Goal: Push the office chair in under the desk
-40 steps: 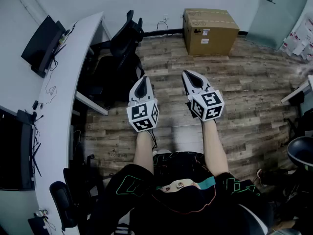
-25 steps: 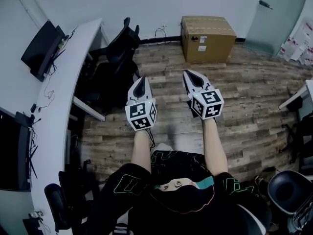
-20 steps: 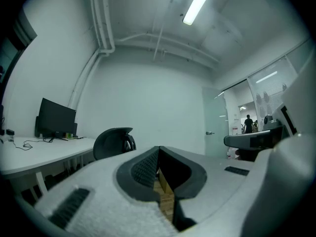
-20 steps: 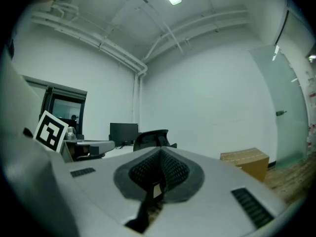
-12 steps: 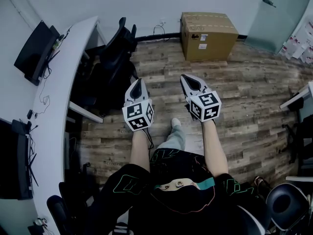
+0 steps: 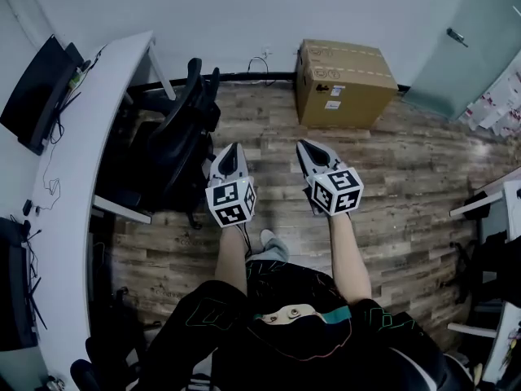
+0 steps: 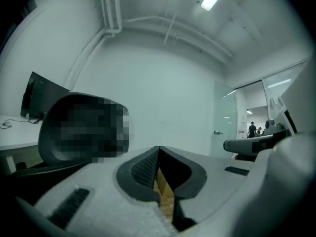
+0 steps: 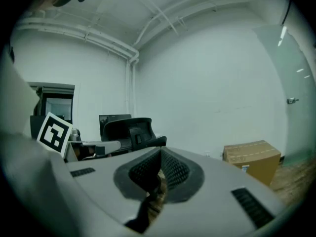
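Note:
A black office chair stands with its seat partly under the white desk along the left wall, its backrest toward the room. My left gripper is shut and empty, with its tip just right of the chair's backrest; contact cannot be told. In the left gripper view the chair's dark back fills the left side. My right gripper is also shut and empty, held beside the left one over the wooden floor. From the right gripper view the chair shows further off to the left.
A cardboard box sits against the back wall, also seen as the box. Monitors and cables lie on the desk. Another desk and chair parts stand at the right edge. A glass door is at the back right.
The person has stepped forward, so the chair and desk end now lie closer to the grippers. Both grippers stayed shut and side by side.

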`<state>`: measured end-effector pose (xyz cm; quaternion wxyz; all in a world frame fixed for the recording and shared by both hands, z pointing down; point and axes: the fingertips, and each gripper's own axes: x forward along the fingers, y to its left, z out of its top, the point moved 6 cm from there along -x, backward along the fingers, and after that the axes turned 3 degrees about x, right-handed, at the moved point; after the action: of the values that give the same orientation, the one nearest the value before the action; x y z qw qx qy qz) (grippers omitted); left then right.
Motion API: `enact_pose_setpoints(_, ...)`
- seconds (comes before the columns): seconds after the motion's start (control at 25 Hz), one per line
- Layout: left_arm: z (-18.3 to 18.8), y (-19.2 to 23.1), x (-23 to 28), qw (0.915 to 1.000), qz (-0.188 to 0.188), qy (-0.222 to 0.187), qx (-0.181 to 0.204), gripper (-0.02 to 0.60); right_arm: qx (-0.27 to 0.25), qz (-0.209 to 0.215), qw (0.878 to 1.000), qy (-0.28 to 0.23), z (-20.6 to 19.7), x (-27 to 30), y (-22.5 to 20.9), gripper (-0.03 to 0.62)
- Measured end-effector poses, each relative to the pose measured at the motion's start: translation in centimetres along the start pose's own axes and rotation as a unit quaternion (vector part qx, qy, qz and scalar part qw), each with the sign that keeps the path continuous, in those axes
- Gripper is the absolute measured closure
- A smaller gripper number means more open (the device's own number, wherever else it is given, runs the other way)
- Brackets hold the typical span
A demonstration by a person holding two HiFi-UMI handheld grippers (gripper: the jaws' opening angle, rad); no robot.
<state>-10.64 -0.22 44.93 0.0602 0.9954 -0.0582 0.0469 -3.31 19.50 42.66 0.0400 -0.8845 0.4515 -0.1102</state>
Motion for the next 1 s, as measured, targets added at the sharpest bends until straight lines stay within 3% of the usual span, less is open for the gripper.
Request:
enact_pose_setpoints(0.24, -0.4, 2.7, 8.1, 0.9993, 0.028, 0.011, -0.023, 0.572, -0.006, 0.016, 1.0, 0.016, 2.0, 8.1, -5.2, 0.588)
enact_pose_setpoints(0.6, 0.0, 4.0, 14.7, 0.9988, 0.042, 0.025, -0.008, 0.572, 0.01, 0.036, 0.999, 0.007, 3.9, 15.9, -9.6, 0.588)
enact_pose_setpoints(1.0, 1.1, 6.1, 17.7, 0.9942, 0.107, 0.012, -0.005, 0.572, -0.007, 0.144, 0.989, 0.018, 5.8, 24.9, -9.2, 0.588)
